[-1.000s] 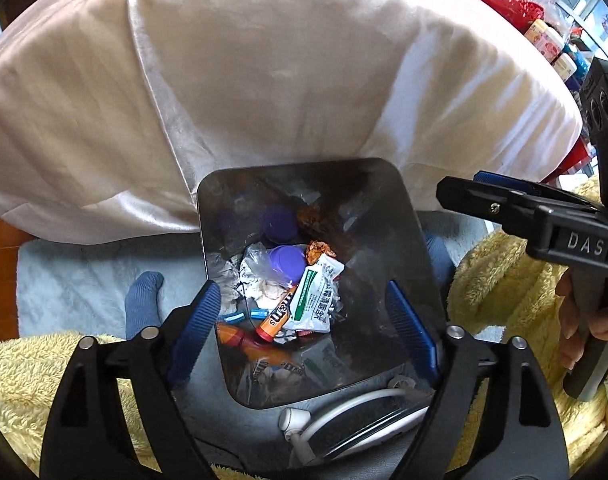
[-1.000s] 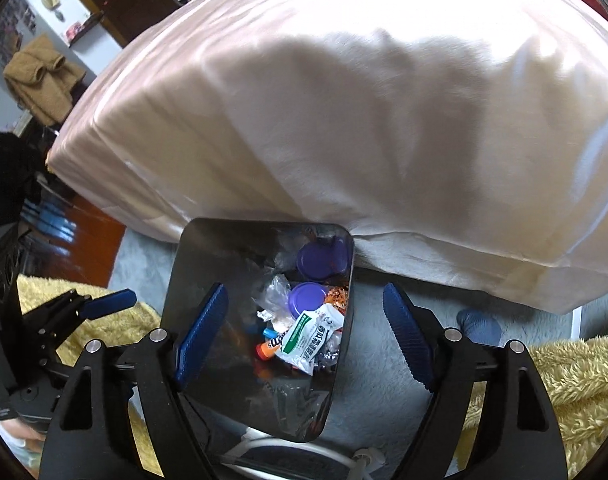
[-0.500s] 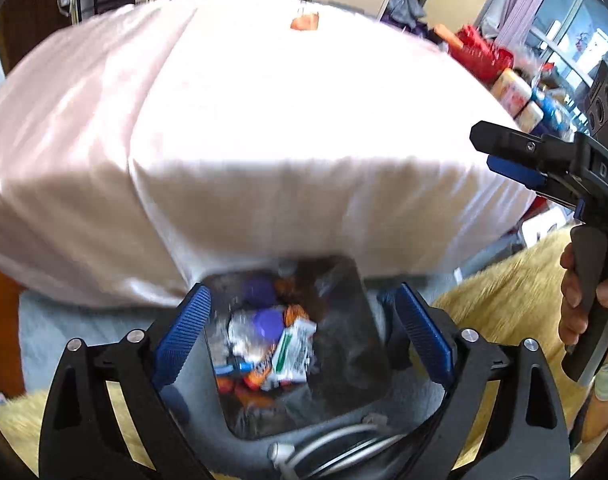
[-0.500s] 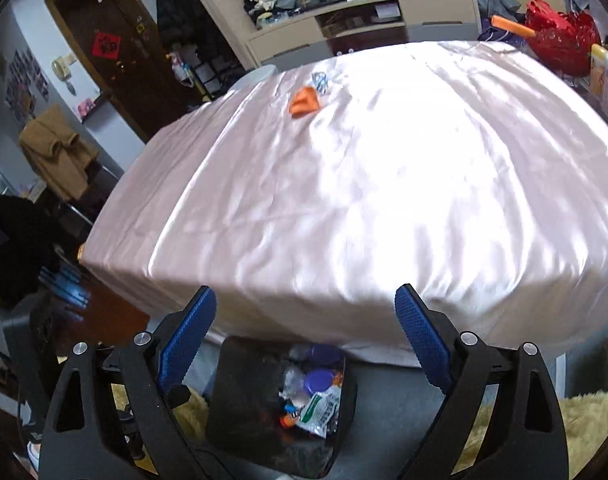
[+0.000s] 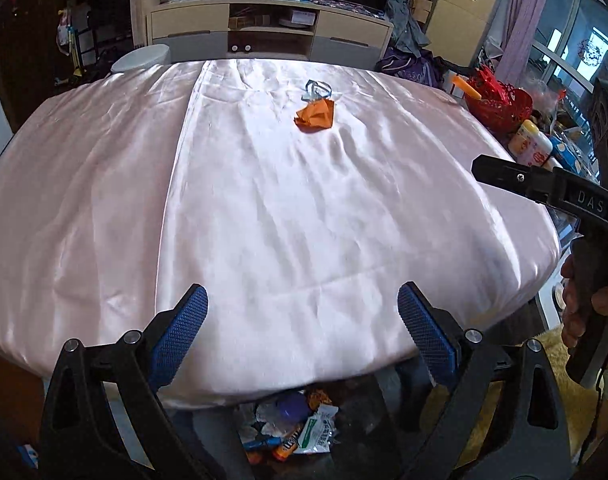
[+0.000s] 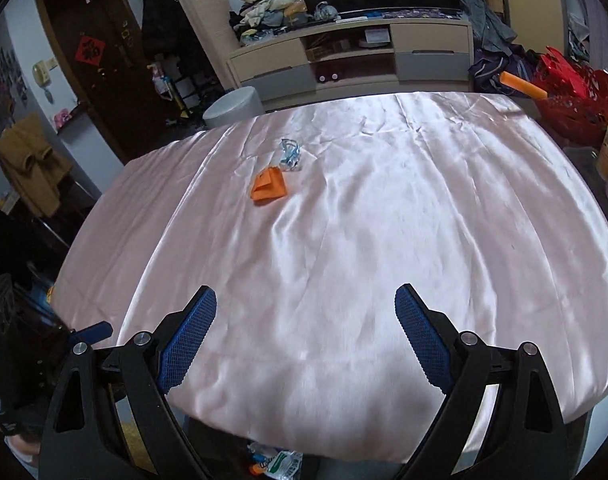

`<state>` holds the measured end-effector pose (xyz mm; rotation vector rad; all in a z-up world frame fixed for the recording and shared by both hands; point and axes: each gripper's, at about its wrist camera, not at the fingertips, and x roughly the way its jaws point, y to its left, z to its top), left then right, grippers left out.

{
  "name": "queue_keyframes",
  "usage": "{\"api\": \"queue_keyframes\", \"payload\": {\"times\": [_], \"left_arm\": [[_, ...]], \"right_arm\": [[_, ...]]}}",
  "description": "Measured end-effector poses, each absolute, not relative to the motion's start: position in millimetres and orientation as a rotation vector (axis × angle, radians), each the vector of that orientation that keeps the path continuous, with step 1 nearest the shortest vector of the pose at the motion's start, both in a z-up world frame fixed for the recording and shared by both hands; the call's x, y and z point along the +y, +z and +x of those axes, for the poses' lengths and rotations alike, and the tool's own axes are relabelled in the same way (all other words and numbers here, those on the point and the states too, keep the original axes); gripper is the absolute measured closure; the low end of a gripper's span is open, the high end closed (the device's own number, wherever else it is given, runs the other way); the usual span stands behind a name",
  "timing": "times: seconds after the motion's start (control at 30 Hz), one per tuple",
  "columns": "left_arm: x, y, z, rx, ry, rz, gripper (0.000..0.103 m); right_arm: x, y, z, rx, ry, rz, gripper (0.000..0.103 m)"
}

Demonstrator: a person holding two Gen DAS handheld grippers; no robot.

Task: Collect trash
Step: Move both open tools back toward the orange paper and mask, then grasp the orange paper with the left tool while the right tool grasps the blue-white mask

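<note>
Two pieces left: an orange wrapper (image 5: 316,116) and a clear plastic scrap (image 5: 318,89) lie touching each other on the far part of the table (image 5: 263,220).

Left wrist view
- Left gripper (image 5: 301,320): fingers (image 5: 179,330) wide apart, nothing between them, hanging over the near edge of the table.
- Bin (image 5: 291,436): on the floor right below the near edge, partly hidden under the cloth, holding wrappers and a purple cap.
- Right gripper (image 5: 544,192): seen side-on at the right, held by a hand (image 5: 584,304); this view does not show its gap.
- Clutter: a red basket (image 5: 500,108) and a yellow-lidded jar (image 5: 530,146) sit just past the right edge of the table.

Right wrist view
- Right gripper (image 6: 304,324): fingers (image 6: 422,336) wide apart, empty, also over the near edge.
- Trash: orange wrapper (image 6: 268,187) left of centre and far; plastic scrap (image 6: 289,154) just behind it.
- Bin: only a sliver of its contents shows at the bottom.

Risks, as I judge them
- Cloth: it is shiny and creased, so a low pinch could catch fabric with the wrapper and drag it.
- Plastic scrap: thin, see-through and easy to miss or let slip.
- Pair: they touch, so lifting one may flick the other away.
- Drop: the bin mouth is half under the overhang, so a release too far forward would land on the cloth.
</note>
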<state>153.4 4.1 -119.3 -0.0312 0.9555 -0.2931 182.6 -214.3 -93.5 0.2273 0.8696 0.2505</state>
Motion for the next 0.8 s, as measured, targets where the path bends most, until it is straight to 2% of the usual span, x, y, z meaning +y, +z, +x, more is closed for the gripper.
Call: {"api": "queue_keyframes", "payload": {"times": [0.33, 0.53, 0.63, 0.77, 0.8], "left_arm": [[-8.1, -119.3, 233.0, 0.921, -0.284, 0.003, 0.012], [-16.0, -124.4, 269.2, 0.925, -0.292, 0.013, 0.012], [-20.5, -128.0, 282.8, 0.935, -0.307, 0.016, 0.013], [-27.0, -133.1, 298.7, 0.943, -0.320, 0.024, 0.013], [-28.3, -134.8, 303.0, 0.945, -0.323, 0.021, 0.013]], "right_arm": [[-194.1, -90.7, 285.5, 0.881, 0.252, 0.155, 0.012], [-175.5, -112.5, 343.6, 0.945, 0.293, 0.188, 0.013], [-170.1, -125.4, 368.3, 0.972, 0.290, 0.211, 0.022], [-156.3, -135.0, 389.8, 0.987, 0.296, 0.178, 0.041], [-154.1, -136.6, 393.0, 0.990, 0.295, 0.170, 0.049]]}}
